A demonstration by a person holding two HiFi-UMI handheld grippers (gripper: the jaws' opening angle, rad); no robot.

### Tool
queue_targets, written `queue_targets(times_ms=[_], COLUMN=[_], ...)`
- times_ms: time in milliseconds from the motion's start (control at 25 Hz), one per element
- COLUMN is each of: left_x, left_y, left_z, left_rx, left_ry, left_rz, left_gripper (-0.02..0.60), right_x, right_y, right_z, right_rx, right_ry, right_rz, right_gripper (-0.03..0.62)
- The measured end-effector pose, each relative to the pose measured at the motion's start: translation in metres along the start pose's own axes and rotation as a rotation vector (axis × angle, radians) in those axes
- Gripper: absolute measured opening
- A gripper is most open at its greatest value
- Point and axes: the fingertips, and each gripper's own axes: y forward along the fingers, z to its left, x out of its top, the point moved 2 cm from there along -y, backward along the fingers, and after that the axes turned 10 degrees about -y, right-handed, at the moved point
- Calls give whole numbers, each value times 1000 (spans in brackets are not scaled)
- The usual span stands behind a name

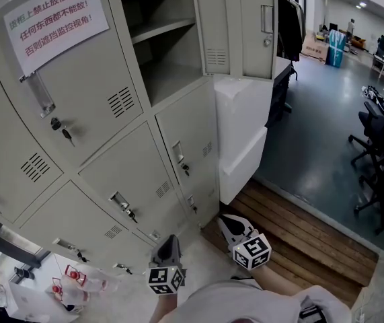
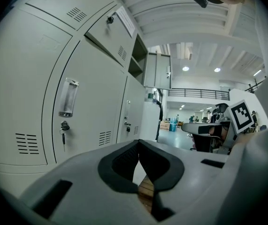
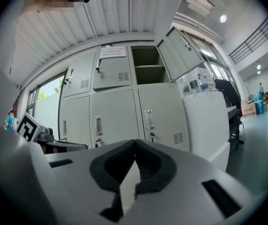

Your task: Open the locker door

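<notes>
We hold the left hand-held gripper (image 2: pixel 139 144) low in front of the grey locker bank (image 1: pixel 131 180). Its jaws are clenched tip to tip with nothing between them, and only a strip of wooden floor (image 1: pixel 299 231) shows through the gap below the tips. The right hand-held gripper (image 3: pixel 134 143) sits just beside it, also low. It is clenched on nothing too, and points toward the lower lockers. Neither hand-held gripper touches the lockers. The locker door (image 1: pixel 256 25) at the top right of the bank stands swung wide open. Its handle faces the room, and the compartment (image 1: pixel 175 52) behind it shows one shelf inside. The other doors we see are closed, and one upper door carries a paper notice (image 1: pixel 54 19). A white cabinet (image 1: pixel 242 136) stands against the right end of the bank.
</notes>
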Motion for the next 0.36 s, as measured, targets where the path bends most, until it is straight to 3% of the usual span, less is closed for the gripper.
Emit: queue_targets(times_ms=[360], left_x=[3], left_y=[1], left_z=[-1], left_rx=[-3], left_ry=[-1], left_rz=[0], left_gripper=[3], right_x=[-3], right_y=[1], right_z=[-3], right_rx=[-9], right_ry=[4], right_rz=[8], right_gripper=[12])
